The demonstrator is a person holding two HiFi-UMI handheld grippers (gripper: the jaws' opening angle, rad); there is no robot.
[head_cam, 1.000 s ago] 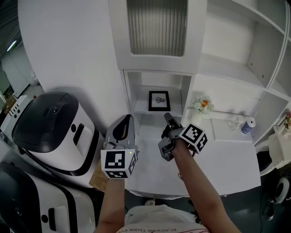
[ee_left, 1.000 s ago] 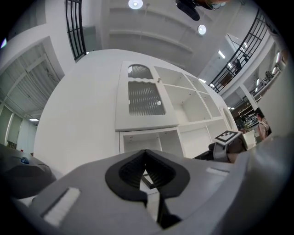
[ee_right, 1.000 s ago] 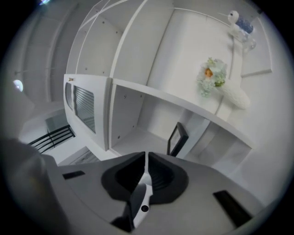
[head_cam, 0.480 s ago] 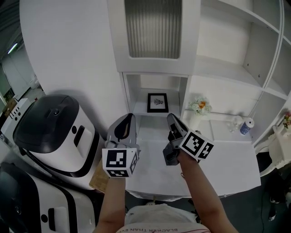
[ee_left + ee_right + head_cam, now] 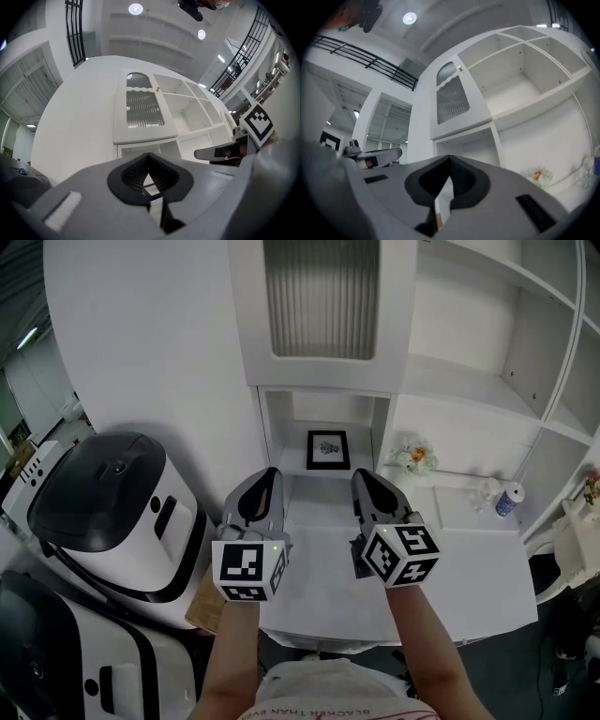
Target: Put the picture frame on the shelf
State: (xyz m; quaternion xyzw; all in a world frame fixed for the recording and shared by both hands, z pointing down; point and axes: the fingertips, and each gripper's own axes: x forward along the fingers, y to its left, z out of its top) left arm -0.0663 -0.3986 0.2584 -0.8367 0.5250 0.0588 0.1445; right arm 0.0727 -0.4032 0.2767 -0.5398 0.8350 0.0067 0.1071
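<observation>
Picture frame: the picture frame [image 5: 328,449] stands upright on the shelf [image 5: 292,468] of the small open niche, upper middle of the head view. It has a black border and sits roughly midway between the niche's side walls, with bare shelf showing on both sides of it.

Left hand-held gripper: your left hand-held gripper [image 5: 267,480] has its jaws closed together with nothing between them. That reads clearly in its own view [image 5: 149,157]. It sits lower centre-left, tips aimed toward the niche and well short of the frame.

Right hand-held gripper: your right hand-held gripper [image 5: 366,482] is also closed and empty, as its own view shows [image 5: 449,160]. It sits level with the left one, lower centre-right.

Room between the two: a strip of bare white surface [image 5: 319,549] runs between your two tools straight up to the shelf's front lip.

Niche edges: a white upright stands on each side of the opening. The cabinet [image 5: 322,306] with the ribbed door closes it off from above.

Left side: a white appliance with a dark lid [image 5: 112,493] fills the left of the frame, near your left tool and beyond the surface's edge.

Right side: a small bunch of flowers [image 5: 414,456] stands just right of the niche's right upright. A bottle [image 5: 511,499] stands at the far right, well apart from your right tool. Open surface lies between them.

Front edge: the surface's front edge runs beneath your forearms at the bottom of the frame.
</observation>
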